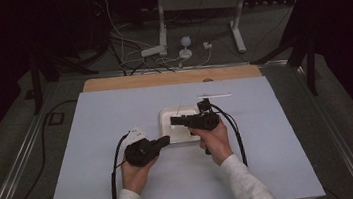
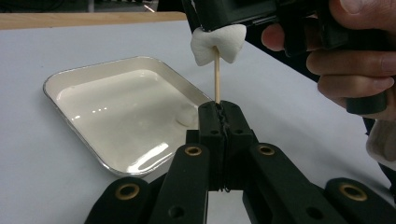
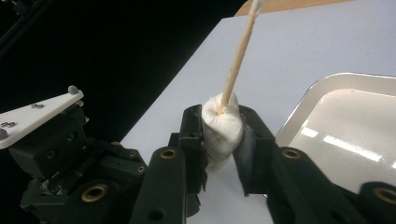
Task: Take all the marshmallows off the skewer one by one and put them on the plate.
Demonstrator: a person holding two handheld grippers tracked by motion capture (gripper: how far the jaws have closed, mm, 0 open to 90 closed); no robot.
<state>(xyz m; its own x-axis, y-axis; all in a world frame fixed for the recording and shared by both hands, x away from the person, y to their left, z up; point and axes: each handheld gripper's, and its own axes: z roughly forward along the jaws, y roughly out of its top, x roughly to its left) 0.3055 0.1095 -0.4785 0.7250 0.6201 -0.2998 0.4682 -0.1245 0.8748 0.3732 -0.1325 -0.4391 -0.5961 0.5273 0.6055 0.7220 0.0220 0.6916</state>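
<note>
The left gripper (image 2: 219, 119) is clamping the thin wooden skewer (image 2: 216, 74) upright at twelve o'clock; the right gripper (image 3: 223, 135), squeezing the soft white marshmallow (image 3: 223, 128), should be sliding it straight along, gently.

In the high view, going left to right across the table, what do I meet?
Left gripper → white tray → right gripper over the tray, pinching a marshmallow on a wooden skewer.
</note>
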